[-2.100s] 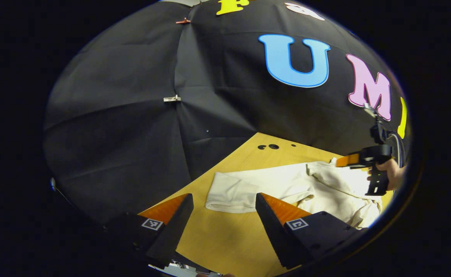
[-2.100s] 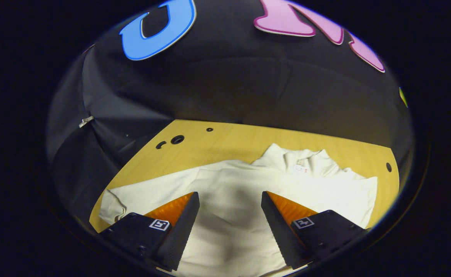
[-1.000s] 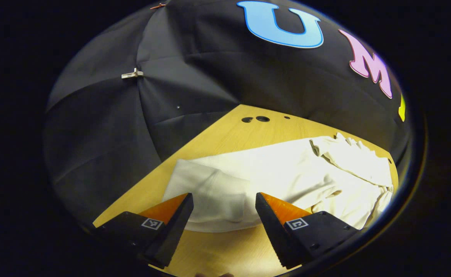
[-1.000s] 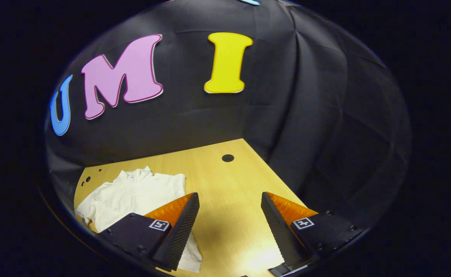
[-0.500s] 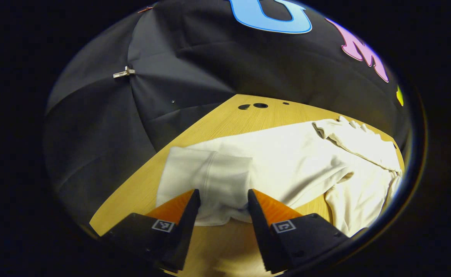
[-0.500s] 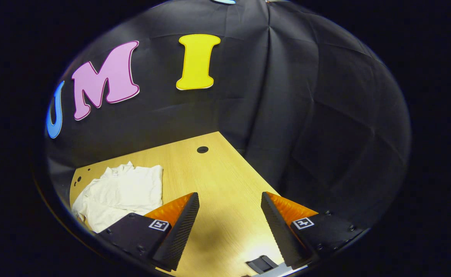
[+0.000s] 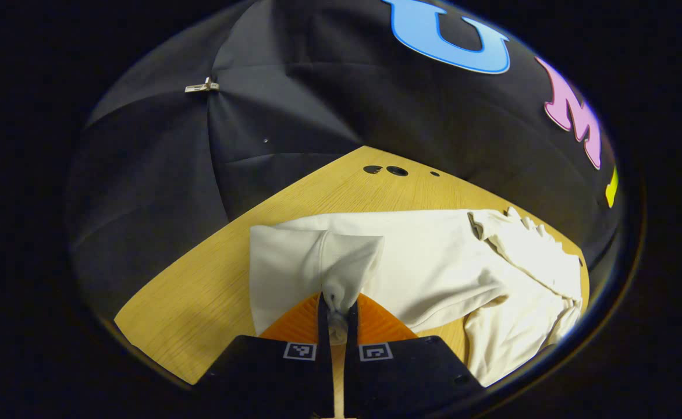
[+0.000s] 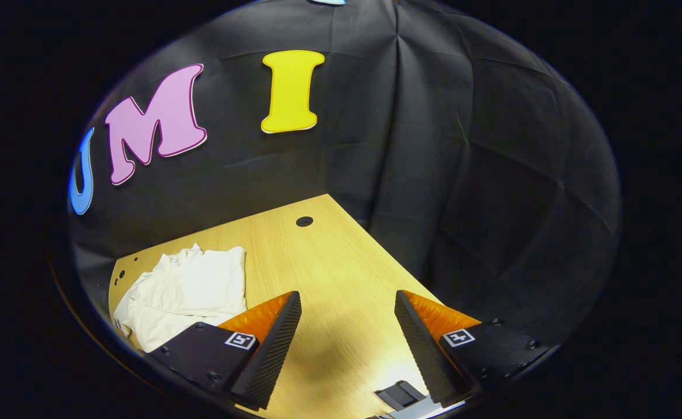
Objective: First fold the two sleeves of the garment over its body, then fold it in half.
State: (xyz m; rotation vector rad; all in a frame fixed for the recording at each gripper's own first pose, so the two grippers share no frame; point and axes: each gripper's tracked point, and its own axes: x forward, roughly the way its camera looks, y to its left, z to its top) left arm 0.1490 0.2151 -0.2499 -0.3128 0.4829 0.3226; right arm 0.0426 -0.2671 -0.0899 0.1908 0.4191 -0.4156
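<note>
Garment (image 7: pixel 434 256) of pale cloth sprawls across the wooden table (image 7: pixel 189 302), its left sleeve (image 7: pixel 312 262) pinched at the cuff between the closed fingers of the left gripper (image 7: pixel 337 317). Lifting low and carrying it rightward over the body should keep the fold flat. Well right, the right gripper (image 8: pixel 347 331) hangs open over bare wood.

No readable text, brand or number is showing anywhere. The left gripper (image 7: pixel 337 314) and the right gripper (image 8: pixel 347 326) are each carrying small square black-and-white marker tags (image 7: pixel 299 351) near the jaws; these are coded patterns, not words. Nothing legible is showing on the garment (image 7: pixel 411 262).
</note>
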